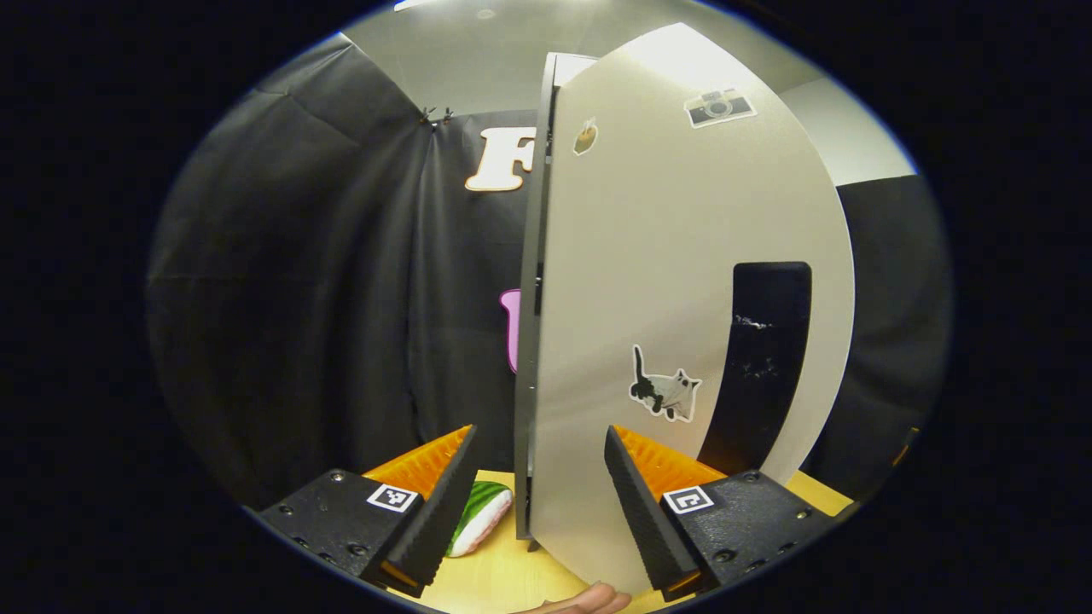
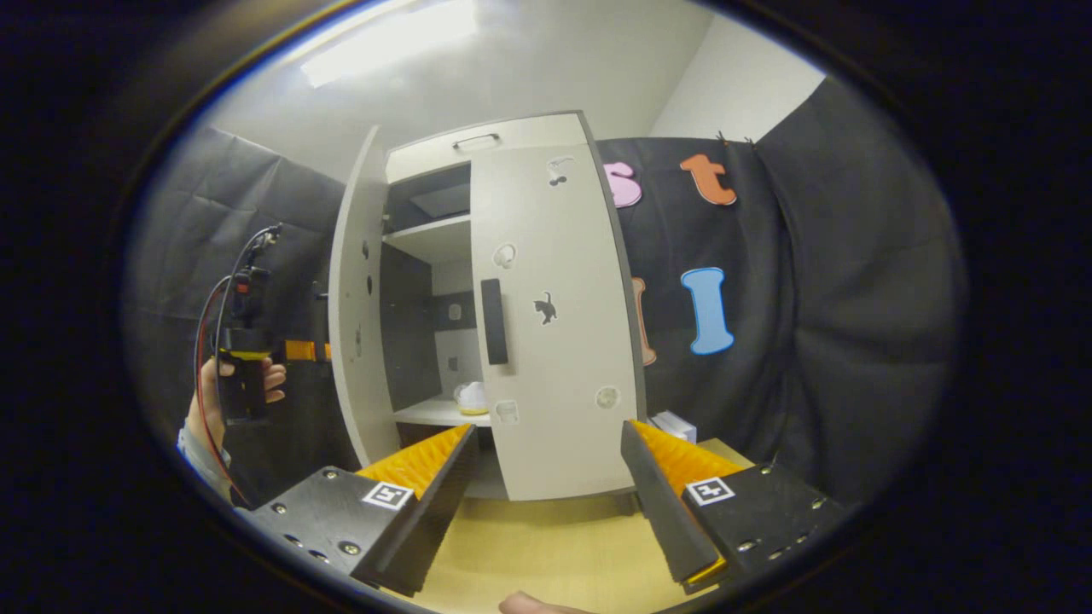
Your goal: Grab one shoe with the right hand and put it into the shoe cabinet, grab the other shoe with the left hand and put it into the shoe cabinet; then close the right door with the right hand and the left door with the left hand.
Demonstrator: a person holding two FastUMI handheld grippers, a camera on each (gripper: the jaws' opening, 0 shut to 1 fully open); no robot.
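Standing on the yellow table (image 2: 546,546), the shoe cabinet (image 2: 503,315) has its right door (image 2: 554,341) shut across the front and its left door (image 2: 354,298) swung out. Behind the open left door, a pale shoe (image 2: 469,397) rests on the cabinet's lower shelf (image 2: 439,414); the second shoe cannot be made out.

In the left gripper view, the left gripper (image 1: 539,477) sits close against the cabinet's left door (image 1: 682,281), fingers spread, with the door's edge rising between them (no contact can be confirmed). That door carries a dark handle (image 1: 759,358) and a cat sticker (image 1: 665,394).

In the right gripper view, the right gripper (image 2: 546,477) hangs spread in front of the cabinet, apart from it. Left of the cabinet's open door, a hand (image 2: 213,401) holds the left gripper (image 2: 247,358).
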